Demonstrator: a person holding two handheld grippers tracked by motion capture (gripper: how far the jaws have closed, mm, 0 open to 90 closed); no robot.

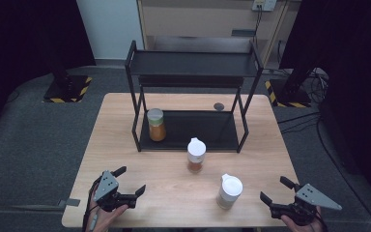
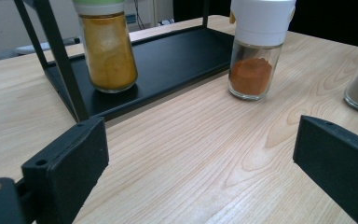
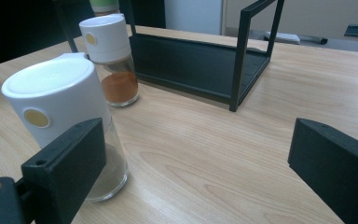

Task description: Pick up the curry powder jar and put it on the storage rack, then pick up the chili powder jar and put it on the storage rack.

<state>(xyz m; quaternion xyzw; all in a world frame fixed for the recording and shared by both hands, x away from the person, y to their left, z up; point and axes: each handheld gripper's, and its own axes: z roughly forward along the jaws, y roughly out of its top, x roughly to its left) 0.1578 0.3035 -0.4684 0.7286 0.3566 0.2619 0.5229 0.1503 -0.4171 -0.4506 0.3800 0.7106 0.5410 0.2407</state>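
Three spice jars: the yellow-filled jar point(image 1: 156, 125) on the rack's point(image 1: 232, 143) lower shelf, the red-filled jar point(image 1: 196, 154) just before it, the grey-filled jar point(image 1: 229, 191) near the surface's point(image 1: 125, 145) front edge. Glass bodies (smooth, breakable, probably light) suit a mid-body grip. Left hand-held gripper point(image 1: 129, 185) and right hand-held gripper point(image 1: 275, 190) gape wide, empty.

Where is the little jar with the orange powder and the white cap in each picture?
High view: the orange-powder jar stands mid-table, just in front of the black rack.
Left gripper view: upper right of middle, on the wood beside the rack's bottom tray.
Right gripper view: upper left, behind the grey-powder jar.
Shared landmark: the black rack.
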